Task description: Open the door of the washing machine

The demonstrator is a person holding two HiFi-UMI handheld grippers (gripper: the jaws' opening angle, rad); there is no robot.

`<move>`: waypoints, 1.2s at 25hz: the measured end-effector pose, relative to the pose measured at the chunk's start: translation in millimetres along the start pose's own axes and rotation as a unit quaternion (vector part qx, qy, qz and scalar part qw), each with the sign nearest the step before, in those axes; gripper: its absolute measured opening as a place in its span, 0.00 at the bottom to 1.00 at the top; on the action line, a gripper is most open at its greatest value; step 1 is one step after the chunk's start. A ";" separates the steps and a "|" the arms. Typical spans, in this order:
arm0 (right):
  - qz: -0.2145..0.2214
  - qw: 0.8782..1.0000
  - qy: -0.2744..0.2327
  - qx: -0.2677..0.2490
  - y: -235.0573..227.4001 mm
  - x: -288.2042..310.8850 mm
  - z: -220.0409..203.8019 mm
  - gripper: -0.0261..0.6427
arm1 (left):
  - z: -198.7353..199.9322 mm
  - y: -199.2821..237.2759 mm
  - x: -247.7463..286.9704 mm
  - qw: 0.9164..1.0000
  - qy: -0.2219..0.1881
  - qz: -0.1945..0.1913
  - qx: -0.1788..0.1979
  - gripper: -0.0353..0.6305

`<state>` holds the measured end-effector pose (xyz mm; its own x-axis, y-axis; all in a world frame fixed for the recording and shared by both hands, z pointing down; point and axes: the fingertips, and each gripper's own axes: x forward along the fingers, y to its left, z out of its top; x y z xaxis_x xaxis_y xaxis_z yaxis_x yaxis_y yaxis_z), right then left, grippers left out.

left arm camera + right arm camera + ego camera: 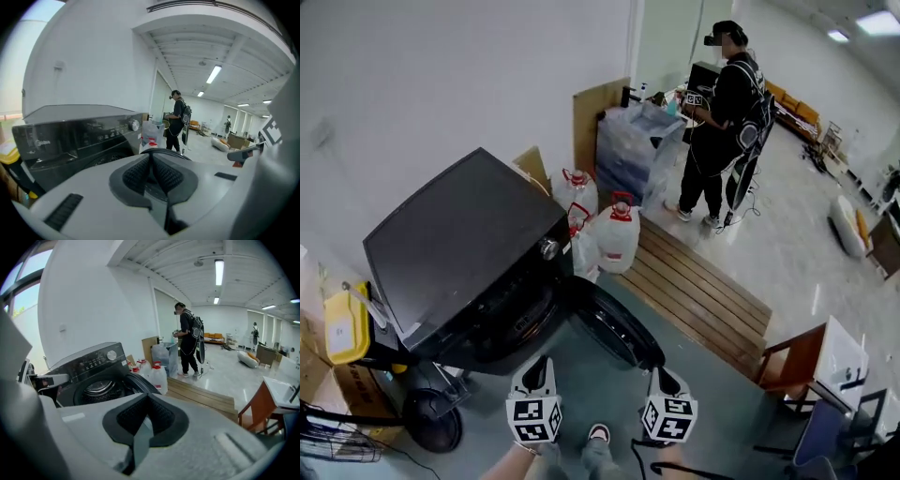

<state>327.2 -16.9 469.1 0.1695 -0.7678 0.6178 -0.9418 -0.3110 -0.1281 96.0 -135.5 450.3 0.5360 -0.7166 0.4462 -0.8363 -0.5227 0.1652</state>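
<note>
Below us the washing machine door (614, 330) stands open, so we hold left gripper (540, 366) and right gripper (663, 378) clear, pressed together, empty.

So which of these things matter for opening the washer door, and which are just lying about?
Part of the job: washing machine, door (already swung open), left gripper, right gripper, both shut and empty.
Just lying about: red-capped jugs, wooden platform, plastic-wrapped stack, yellow container, person behind.
</note>
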 end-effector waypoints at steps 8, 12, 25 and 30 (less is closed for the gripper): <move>0.073 0.995 -0.038 -0.058 83.7 -12.9 61.4 0.05 | 47.2 84.6 -76.8 0.994 -0.054 0.075 -0.054 0.07; 0.101 0.989 -0.058 -0.086 118.4 -21.1 90.1 0.05 | 73.0 110.0 -98.2 0.992 -0.079 0.065 -0.074 0.06; 0.104 0.986 -0.076 -0.104 154.5 -23.8 113.9 0.05 | 99.8 143.1 -118.6 0.990 -0.103 0.066 -0.067 0.06; 0.083 0.986 -0.083 -0.116 151.2 -25.8 114.3 0.05 | 97.9 146.0 -117.2 0.991 -0.101 0.065 -0.067 0.06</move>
<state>213.7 -108.2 345.1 0.0336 -0.8846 0.4652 -0.9984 -0.0511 -0.0250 -77.7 -173.1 335.9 0.4233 -0.8586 0.2893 -0.9005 -0.3636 0.2383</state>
